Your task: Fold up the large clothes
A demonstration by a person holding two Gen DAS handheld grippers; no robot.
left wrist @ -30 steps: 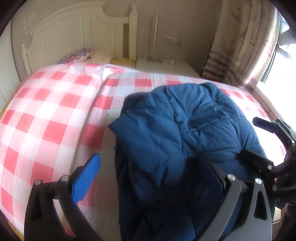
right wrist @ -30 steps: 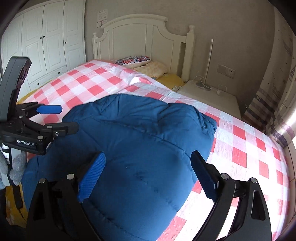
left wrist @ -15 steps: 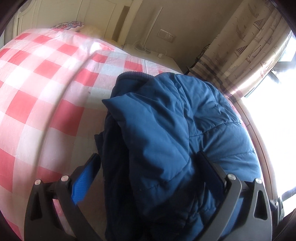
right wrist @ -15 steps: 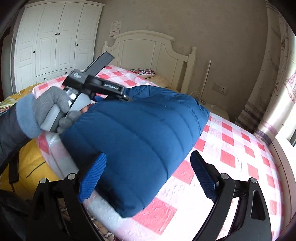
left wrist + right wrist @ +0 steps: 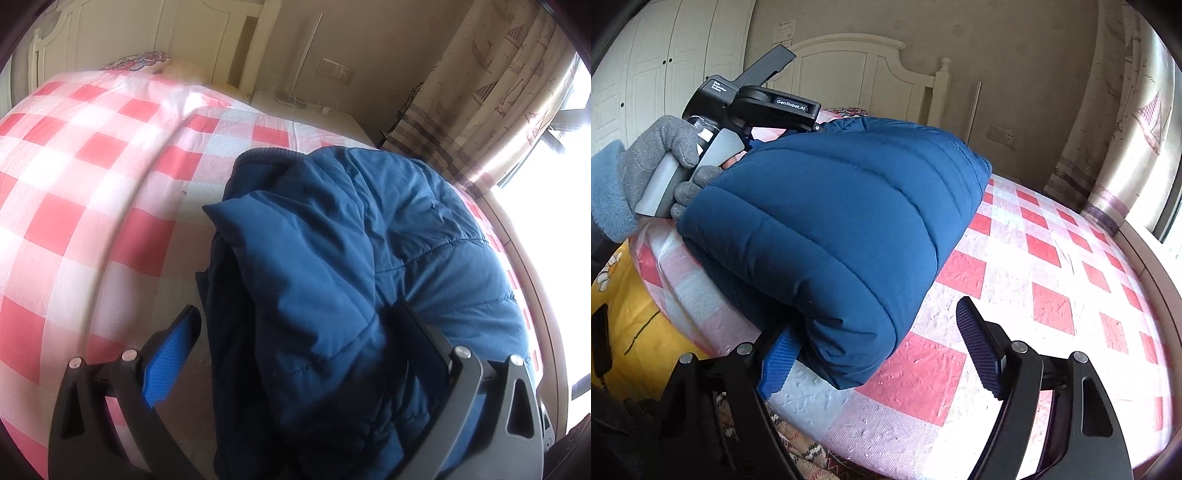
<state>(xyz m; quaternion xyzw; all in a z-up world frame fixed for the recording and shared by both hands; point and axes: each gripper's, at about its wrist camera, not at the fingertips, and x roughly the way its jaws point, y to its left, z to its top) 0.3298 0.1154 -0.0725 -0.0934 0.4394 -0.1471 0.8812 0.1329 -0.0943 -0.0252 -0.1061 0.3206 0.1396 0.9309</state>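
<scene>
The blue puffer jacket (image 5: 834, 229) is lying folded at the edge of the checked bedspread (image 5: 1052, 295), filling the left centre. The right gripper (image 5: 882, 354) and left gripper (image 5: 295, 339) are both standing with fingers apart around its edge.

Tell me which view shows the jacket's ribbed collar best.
The left wrist view. There the dark ribbed collar arcs in plain sight along the far edge of the folded blue jacket, above the tucked layers. The right wrist view shows mostly the jacket's smooth quilted back; only a sliver of its far edge peeks over the top.
</scene>
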